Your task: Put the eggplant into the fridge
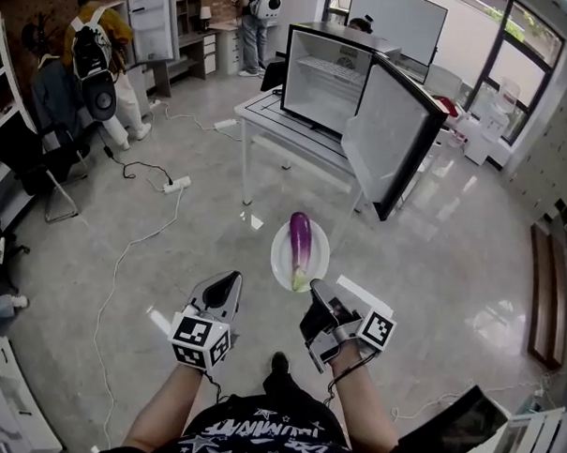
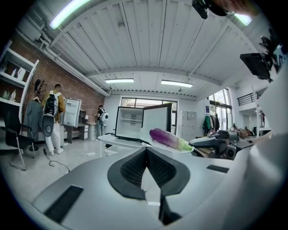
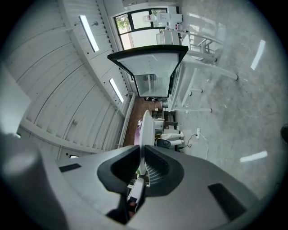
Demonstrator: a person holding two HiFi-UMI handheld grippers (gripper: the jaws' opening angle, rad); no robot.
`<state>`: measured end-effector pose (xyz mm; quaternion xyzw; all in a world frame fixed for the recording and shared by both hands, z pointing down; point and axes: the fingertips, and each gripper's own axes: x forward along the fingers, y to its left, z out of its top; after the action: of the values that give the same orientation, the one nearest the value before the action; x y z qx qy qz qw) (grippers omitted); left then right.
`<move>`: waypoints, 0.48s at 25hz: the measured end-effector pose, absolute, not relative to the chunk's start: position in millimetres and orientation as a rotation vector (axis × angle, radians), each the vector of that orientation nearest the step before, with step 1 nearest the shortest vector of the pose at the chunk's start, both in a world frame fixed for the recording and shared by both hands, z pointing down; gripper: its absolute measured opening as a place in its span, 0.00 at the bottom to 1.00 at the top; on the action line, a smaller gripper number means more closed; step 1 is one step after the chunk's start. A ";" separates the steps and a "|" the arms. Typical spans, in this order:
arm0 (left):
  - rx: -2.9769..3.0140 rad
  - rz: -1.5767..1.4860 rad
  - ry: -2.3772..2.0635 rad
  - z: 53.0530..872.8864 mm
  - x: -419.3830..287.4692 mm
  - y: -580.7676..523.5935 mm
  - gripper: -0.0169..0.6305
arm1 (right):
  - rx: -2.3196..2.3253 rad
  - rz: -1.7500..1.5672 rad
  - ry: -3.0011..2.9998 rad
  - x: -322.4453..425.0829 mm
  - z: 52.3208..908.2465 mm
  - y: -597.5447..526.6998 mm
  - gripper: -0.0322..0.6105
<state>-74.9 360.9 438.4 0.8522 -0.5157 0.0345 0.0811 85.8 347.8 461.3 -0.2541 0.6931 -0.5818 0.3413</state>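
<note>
Right gripper [image 1: 316,291] pinches plate [image 1: 282,259] — eggplant [image 1: 300,249] points purple tip toward fridge [image 1: 324,78]; left gripper [image 1: 229,281] seemingly closed, empty.

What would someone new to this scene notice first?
Most likely the purple eggplant lying on a white plate, which the right gripper holds out by its rim above the floor. Beyond it, a small fridge stands on a white table with its door swung wide open. The left gripper is shut and empty beside the right one.
</note>
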 end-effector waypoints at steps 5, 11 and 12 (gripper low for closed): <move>2.544 0.108 -1.536 438.8 -65.9 319.0 0.04 | -0.633 -1.511 1.820 89.5 455.8 304.8 0.09; 2.567 0.107 -1.508 441.2 -48.9 284.5 0.04 | -0.641 -1.533 1.808 102.3 464.1 267.7 0.09; 2.569 0.104 -1.506 441.4 -46.6 278.9 0.04 | -0.641 -1.536 1.808 103.9 465.1 261.3 0.09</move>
<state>-46.6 278.9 441.4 0.8594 -0.5037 0.0349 0.0808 103.9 261.3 465.1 -0.2458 0.6930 -0.5890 0.3354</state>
